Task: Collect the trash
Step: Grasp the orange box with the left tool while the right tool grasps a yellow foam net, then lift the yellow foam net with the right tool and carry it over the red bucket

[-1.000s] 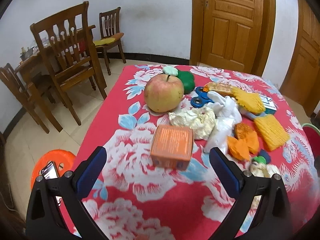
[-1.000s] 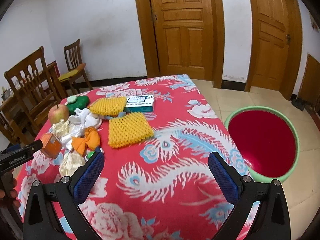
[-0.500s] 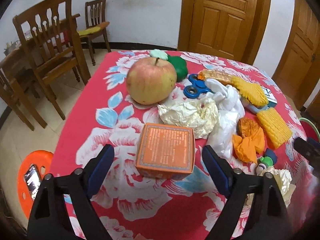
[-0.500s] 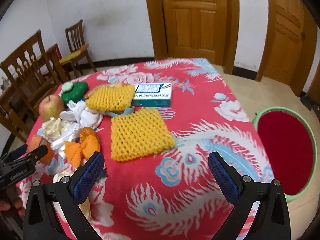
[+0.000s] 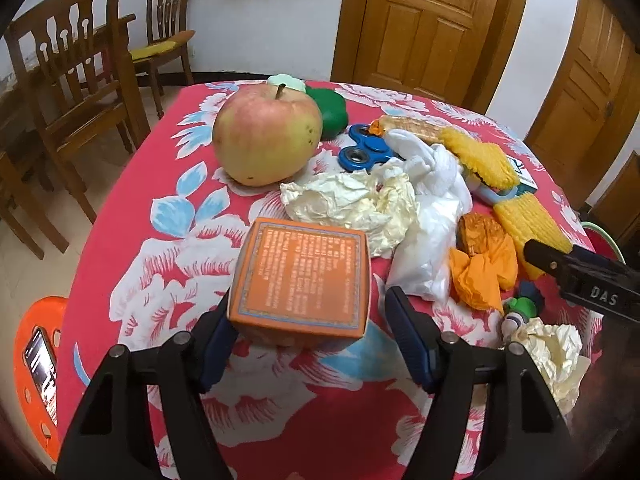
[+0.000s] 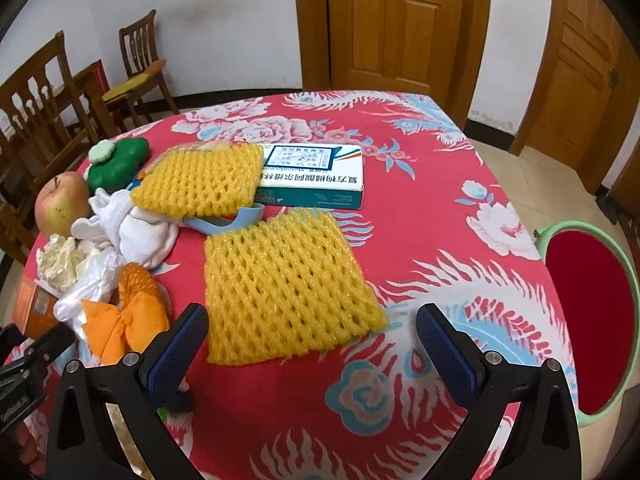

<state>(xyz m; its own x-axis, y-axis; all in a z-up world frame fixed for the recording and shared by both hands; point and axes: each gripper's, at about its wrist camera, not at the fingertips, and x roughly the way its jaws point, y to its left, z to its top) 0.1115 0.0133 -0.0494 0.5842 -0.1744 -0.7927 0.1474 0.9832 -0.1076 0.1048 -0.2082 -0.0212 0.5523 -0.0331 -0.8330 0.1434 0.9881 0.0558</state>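
Note:
An orange carton [image 5: 304,276] lies on the red flowered tablecloth [image 5: 168,280]. My left gripper [image 5: 308,308] straddles it, jaws closing; the right pad still stands off its side. Behind it lie crumpled paper [image 5: 352,204], a white plastic bag [image 5: 428,248] and an orange wrapper [image 5: 480,268]. My right gripper [image 6: 312,314] is open, hovering over the near edge of a yellow foam net [image 6: 286,284]. A second foam net [image 6: 204,180] rests on a medicine box [image 6: 316,176].
An apple [image 5: 266,136], a green toy [image 5: 330,114] and a blue fidget spinner [image 5: 366,152] sit at the back. A green bin with red lining [image 6: 588,284] stands on the floor to the table's right. Wooden chairs [image 5: 72,80] and an orange stool [image 5: 36,356] are left.
My left gripper came down and forward until the orange carton sits between its jaws, which have narrowed. My right gripper swung left and lower, over the near yellow foam net.

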